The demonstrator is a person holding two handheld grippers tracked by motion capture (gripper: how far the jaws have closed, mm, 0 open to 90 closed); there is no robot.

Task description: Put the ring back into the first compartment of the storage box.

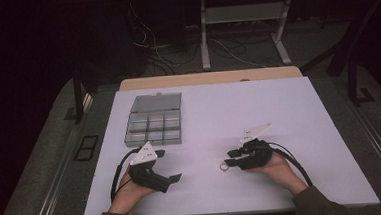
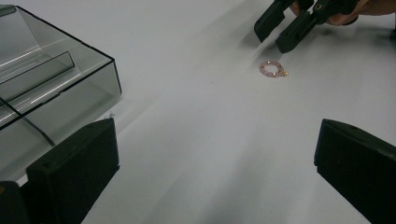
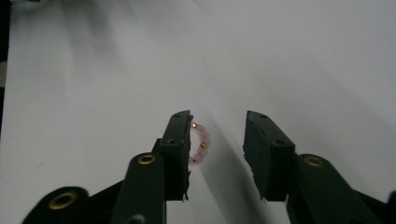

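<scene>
A small pink beaded ring (image 1: 224, 166) is seen lying on the white surface (image 1: 279, 112), well to the right of the clear compartment box (image 1: 154, 119). The right gripper (image 1: 233, 157) is held just beside the ring, jaws spread and nothing pinched. The left gripper (image 1: 168, 165) is held just in front of the box, jaws spread wide and empty.

Dim room, bright white table (image 1: 289, 111); soft shadows (high view grainy), close views sharp.
</scene>
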